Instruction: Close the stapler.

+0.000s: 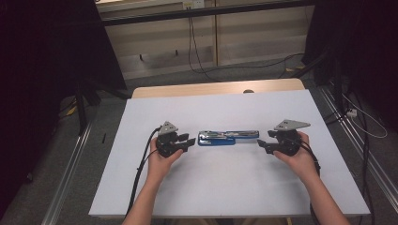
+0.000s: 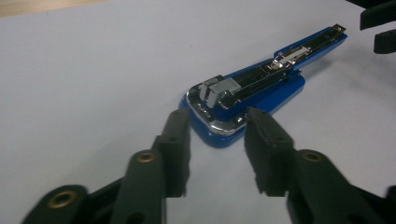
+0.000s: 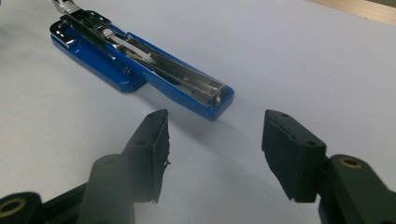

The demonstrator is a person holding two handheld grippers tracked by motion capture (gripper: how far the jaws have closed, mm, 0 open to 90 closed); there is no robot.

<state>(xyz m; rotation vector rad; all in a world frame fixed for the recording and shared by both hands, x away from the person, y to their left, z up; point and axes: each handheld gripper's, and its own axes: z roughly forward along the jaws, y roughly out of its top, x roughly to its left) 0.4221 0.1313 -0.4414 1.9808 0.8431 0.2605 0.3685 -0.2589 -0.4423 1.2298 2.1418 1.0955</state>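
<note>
A blue, chrome-topped stapler, opened out flat, lies at the middle of the white tabletop. The left gripper has narrow jaws flanking the stapler's left end, seemingly not pressing. The right gripper has wider jaws just short of its right end.

Left gripper and right gripper face inward (jaws parted).

In the right gripper view, the blue stapler's far end runs off the frame at eleven o'clock. In the left gripper view, the other gripper is cut off at two o'clock, so its jaw gap is unreadable there.
</note>
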